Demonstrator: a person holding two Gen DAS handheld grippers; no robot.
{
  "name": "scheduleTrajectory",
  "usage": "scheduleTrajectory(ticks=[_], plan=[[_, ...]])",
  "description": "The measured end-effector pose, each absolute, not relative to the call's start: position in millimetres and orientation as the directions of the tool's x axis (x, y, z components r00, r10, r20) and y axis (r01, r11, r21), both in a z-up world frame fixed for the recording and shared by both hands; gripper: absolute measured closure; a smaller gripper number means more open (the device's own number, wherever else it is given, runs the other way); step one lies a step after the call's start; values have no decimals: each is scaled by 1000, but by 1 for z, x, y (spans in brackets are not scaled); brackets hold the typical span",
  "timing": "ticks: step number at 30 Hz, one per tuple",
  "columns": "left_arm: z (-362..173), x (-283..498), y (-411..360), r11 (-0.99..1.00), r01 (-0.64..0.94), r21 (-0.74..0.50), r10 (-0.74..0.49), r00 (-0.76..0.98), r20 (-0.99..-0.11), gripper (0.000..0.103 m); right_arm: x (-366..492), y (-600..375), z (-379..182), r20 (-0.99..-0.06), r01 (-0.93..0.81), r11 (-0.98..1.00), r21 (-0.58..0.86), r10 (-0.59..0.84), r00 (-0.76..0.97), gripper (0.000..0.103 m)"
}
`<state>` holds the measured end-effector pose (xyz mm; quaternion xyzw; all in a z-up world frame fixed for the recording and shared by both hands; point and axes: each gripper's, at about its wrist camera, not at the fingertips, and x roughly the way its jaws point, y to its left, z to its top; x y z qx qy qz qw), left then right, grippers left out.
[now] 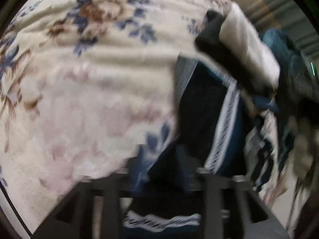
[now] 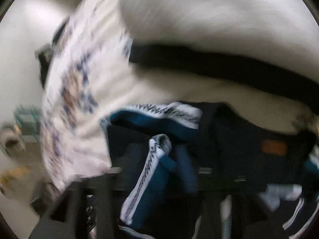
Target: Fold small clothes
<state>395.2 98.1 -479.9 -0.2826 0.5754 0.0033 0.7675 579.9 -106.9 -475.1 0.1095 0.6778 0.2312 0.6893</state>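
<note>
Navy, teal-edged shorts (image 2: 159, 159) lie between both grippers' spread fingers (image 1: 185, 169), apparently let go onto the floral blanket (image 1: 79, 79) for folding.

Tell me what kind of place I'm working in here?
Probably a bedroom or laundry spot in a home, though the blur limits certainty. A floral bedspread covers the work surface, the dark blue garment with white patterned trim lies on it, and more clothes are heaped beside.
</note>
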Motion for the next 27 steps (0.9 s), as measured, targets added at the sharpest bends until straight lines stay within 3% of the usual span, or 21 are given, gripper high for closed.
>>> scheduleTrajectory(ticks=[1,6,11,15,20,22,23,24,27], plan=[[-474,404,97,829,-317,-460,-344,359,-867,28,575,-133,-461,-891,-128,887,444,452,41,43],[-466,472,56,884,-154,-441,-361,373,-854,28,520,-234,-446,-944,77,950,304,289,162,43],[-512,519,25,967,-86,-240,-209,269,-940,28,459,-294,-502,-965,247,933,261,254,60,43],[-517,532,36,965,-101,-242,-204,290,-935,26,441,-330,-526,-992,315,943,108,80,101,44],[-493,525,35,970,-126,-207,-164,287,-944,25,443,-361,-524,-982,388,903,185,151,118,43],[-476,513,23,979,-92,-184,-150,297,-943,17,440,-369,-508,-973,402,888,226,183,143,42],[-468,506,16,983,-79,-166,-134,303,-943,10,437,-377,-500,-972,408,884,228,179,155,40],[-461,497,9,987,-66,-149,-122,309,-943,7,433,-385,-489,-971,413,882,225,168,170,31],[-444,469,-15,995,-24,-102,-88,323,-942,7,418,-395,-470,-975,421,884,204,144,169,0]])
